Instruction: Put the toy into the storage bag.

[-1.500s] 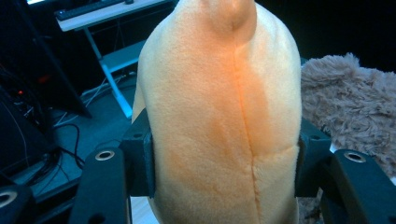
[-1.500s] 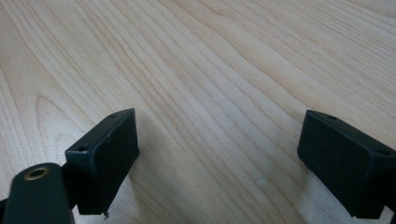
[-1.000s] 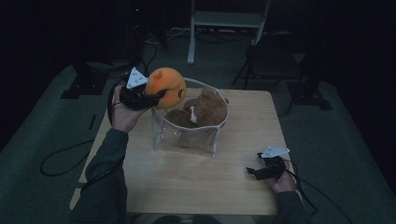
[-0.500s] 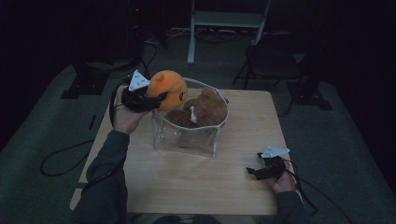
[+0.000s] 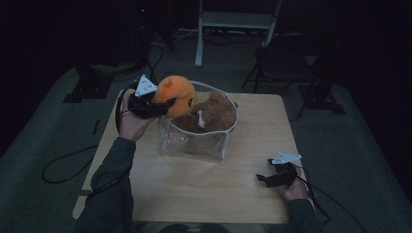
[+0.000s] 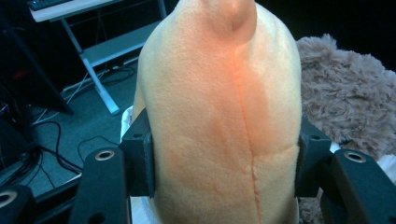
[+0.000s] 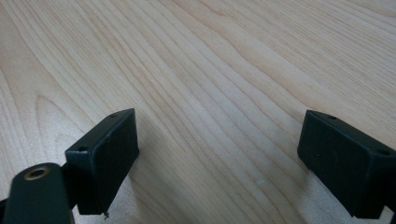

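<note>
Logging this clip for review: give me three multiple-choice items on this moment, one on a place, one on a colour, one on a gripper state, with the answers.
1. Where does the right gripper rest?
A. in the bin
B. low over the wooden table, near its right front corner
C. on the chair

2. What colour is the plush toy in the left gripper?
A. orange
B. green
C. blue

3. How do the right gripper's jaws stand?
A. shut on a toy
B. open, holding nothing
C. shut, holding nothing

Answers: 1 B, the high view shows it there; 2 A, orange fabric sits between the pads; 3 B, bare wood shows between the spread jaws. The brown plush lies in the clear bin.
</note>
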The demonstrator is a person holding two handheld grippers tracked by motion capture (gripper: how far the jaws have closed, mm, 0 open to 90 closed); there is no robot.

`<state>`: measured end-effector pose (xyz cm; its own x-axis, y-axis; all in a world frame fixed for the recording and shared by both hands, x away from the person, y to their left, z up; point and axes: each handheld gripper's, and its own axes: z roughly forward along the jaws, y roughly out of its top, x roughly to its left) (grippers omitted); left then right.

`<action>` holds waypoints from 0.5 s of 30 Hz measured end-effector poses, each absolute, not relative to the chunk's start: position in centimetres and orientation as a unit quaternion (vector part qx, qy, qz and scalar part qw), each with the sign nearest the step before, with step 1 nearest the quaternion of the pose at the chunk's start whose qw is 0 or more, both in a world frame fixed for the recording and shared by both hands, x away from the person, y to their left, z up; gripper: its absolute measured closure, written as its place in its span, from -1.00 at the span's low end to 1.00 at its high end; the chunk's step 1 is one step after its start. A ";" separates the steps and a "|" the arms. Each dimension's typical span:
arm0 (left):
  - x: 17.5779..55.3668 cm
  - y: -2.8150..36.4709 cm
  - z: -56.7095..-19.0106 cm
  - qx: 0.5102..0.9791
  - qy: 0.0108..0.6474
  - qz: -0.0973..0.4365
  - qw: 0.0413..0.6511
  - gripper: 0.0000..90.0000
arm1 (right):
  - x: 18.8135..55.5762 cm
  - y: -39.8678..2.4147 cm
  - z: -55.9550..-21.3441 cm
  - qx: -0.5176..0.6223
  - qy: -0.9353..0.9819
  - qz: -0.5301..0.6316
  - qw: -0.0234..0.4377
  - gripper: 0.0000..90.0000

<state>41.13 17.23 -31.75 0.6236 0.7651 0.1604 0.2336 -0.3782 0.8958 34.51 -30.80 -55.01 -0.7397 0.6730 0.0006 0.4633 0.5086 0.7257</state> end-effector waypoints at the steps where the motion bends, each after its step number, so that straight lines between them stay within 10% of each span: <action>1: 41.1 17.2 -31.8 0.777 0.321 0.291 0.456 -0.10 | 34.5 -30.8 -55.0 0.332 0.857 0.369 0.142 -0.74; 15: 40.8 16.7 -32.2 0.781 0.315 0.286 0.457 -0.10 | 34.5 -30.8 -55.0 0.332 0.857 0.368 0.142 -0.74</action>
